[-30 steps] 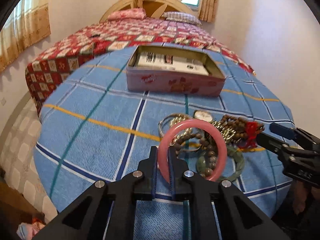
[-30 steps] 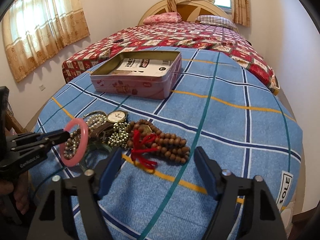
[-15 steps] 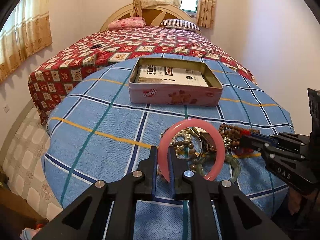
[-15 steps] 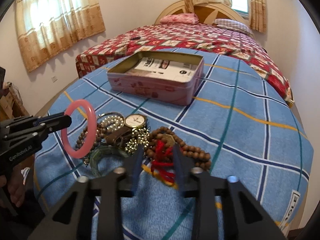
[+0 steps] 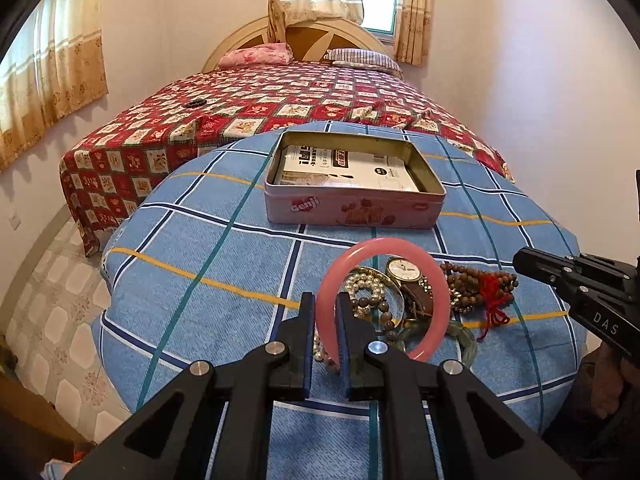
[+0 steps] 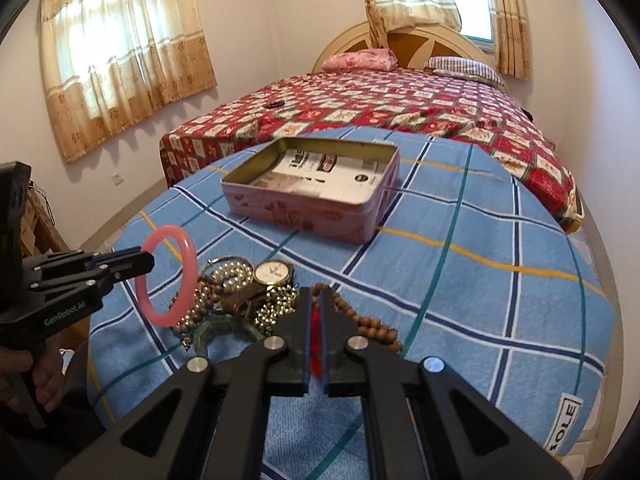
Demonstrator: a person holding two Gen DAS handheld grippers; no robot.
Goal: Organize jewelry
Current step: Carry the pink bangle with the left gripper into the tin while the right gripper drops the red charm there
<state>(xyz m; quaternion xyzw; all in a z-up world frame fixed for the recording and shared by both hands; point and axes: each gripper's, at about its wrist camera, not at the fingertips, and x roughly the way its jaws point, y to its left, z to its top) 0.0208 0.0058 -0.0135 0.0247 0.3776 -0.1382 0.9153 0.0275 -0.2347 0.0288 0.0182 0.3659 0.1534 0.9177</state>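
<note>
My left gripper (image 5: 324, 300) is shut on a pink bangle (image 5: 434, 280) and holds it upright above the jewelry pile; it also shows in the right wrist view (image 6: 150, 258) with the bangle (image 6: 188, 268). The pile holds a watch (image 5: 402, 269), pearl beads (image 5: 366, 280), a green bangle (image 5: 464, 340) and a brown bead string with a red tassel (image 5: 490, 286). My right gripper (image 6: 316, 294) is shut on the red tassel (image 6: 316, 344) of the bead string (image 6: 374, 324). The open pink tin (image 5: 352, 206) stands behind the pile.
The round table has a blue checked cloth (image 5: 200, 240). A card lies inside the tin (image 6: 320, 168). A bed with a red quilt (image 5: 260, 104) stands behind the table. The tiled floor (image 5: 52, 300) lies to the left.
My right gripper has closed from wide open onto the red tassel. My left gripper has lifted the pink bangle higher above the pile.
</note>
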